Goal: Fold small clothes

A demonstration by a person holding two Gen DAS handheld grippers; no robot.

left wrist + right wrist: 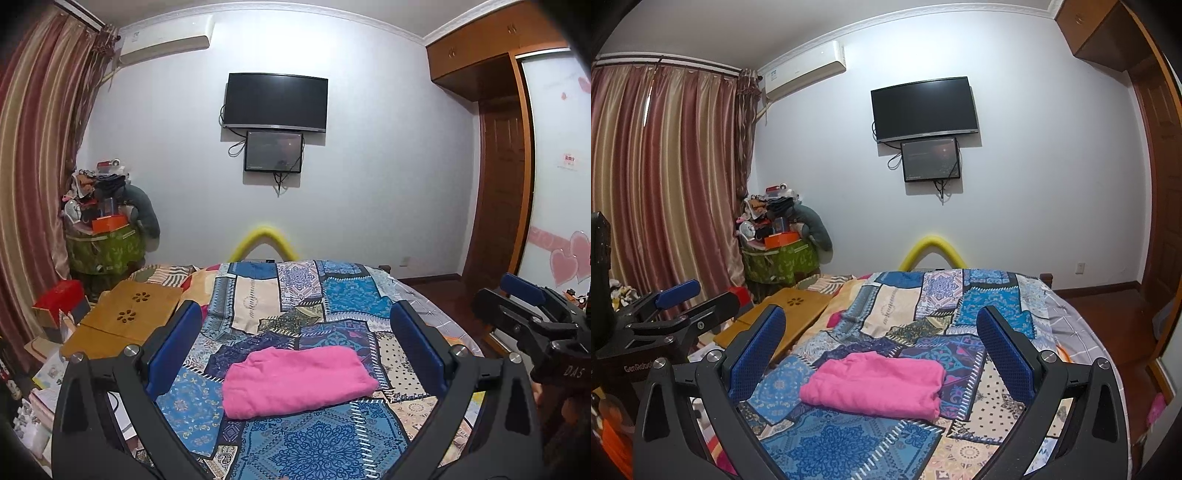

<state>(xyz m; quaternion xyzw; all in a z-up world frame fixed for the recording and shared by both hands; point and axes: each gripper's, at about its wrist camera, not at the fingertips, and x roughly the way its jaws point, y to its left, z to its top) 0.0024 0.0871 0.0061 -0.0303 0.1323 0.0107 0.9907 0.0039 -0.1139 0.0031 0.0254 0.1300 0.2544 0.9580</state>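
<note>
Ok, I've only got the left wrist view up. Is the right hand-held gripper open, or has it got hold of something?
Observer: Open. The right wrist view shows the right hand-held gripper with its jaws spread wide and nothing between them. It is lined up with the folded pink cloth garment and not touching it.
Operator: Any other small clothes on the bed that I can't see?
Observer: Possibly one. What looks like a small pink piece of cloth lies beside the light wooden folding tray. Your own gripper finger hides that spot.
</note>
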